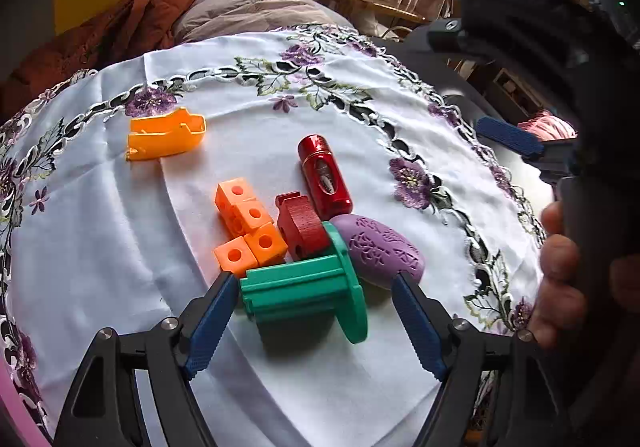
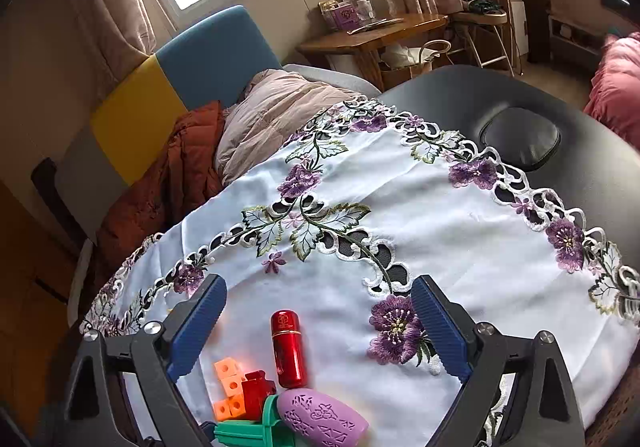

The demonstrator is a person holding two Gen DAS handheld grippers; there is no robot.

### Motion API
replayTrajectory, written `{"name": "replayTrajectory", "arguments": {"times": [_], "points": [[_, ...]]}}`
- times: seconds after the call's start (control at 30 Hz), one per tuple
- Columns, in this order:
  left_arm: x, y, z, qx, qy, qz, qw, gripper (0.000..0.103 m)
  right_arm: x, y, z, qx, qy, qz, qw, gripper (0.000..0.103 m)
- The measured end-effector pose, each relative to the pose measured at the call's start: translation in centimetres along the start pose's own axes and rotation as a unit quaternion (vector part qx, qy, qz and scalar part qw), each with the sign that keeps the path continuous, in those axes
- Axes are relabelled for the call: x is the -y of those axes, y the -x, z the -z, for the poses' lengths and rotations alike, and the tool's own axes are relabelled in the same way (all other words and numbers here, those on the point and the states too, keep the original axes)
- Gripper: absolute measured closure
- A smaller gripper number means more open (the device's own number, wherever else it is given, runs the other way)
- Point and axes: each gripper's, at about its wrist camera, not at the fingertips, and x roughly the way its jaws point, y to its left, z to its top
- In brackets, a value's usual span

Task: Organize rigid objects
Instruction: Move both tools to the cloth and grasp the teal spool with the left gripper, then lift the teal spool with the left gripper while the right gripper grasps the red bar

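Observation:
A cluster of toys lies on the white embroidered cloth (image 1: 100,227): a green spool (image 1: 304,287), a purple egg (image 1: 380,251), a red wooden block (image 1: 302,227), orange linked cubes (image 1: 248,227) and a red metal cylinder (image 1: 326,177). An orange plastic scoop (image 1: 166,135) lies apart at the far left. My left gripper (image 1: 316,283) is open, its jaws either side of the green spool, left fingertip touching it. My right gripper (image 2: 318,287) is open and empty, held above the cloth behind the cluster; the cylinder (image 2: 289,347), egg (image 2: 320,421) and cubes (image 2: 229,391) show below it.
The cloth covers a black padded table (image 2: 520,107). Quilts (image 2: 272,115) and a blue and yellow headboard lie beyond the far edge. A wooden desk (image 2: 372,35) stands at the back. The right gripper and hand (image 1: 560,279) show at the right of the left wrist view.

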Motion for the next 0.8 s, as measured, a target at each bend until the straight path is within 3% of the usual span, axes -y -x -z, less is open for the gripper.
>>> {"name": "replayTrajectory", "arguments": {"times": [0.07,0.1,0.2,0.47,0.7,0.8], "points": [[-0.4,-1.0,0.1,-0.010,0.011,-0.004,0.9999,0.026,0.1,-0.2,0.0,-0.005,-0.004,-0.002,1.000,0.009],[-0.6,-1.4,0.2,-0.014,0.016,-0.006,0.9998,0.035,0.1,-0.3,0.0,-0.006,-0.003,0.001,1.000,0.009],[-0.7,-0.7,0.8,0.009,0.009,0.002,0.9999,0.042,0.1,-0.6,0.1,-0.012,-0.001,0.000,1.000,0.009],[-4.1,3.0,4.9,0.039,0.023,-0.012,0.9989,0.044,-0.8,-1.9,0.7,-0.052,0.016,-0.029,0.998,0.008],[-8.3,6.1,9.0,0.073,0.062,-0.059,0.9937,0.044,-3.7,-3.0,2.4,-0.093,0.088,-0.058,0.990,0.009],[-9.2,6.6,9.8,0.083,0.070,-0.068,0.9917,0.044,-5.3,-3.3,3.2,-0.113,0.116,-0.097,0.982,0.009]]}}
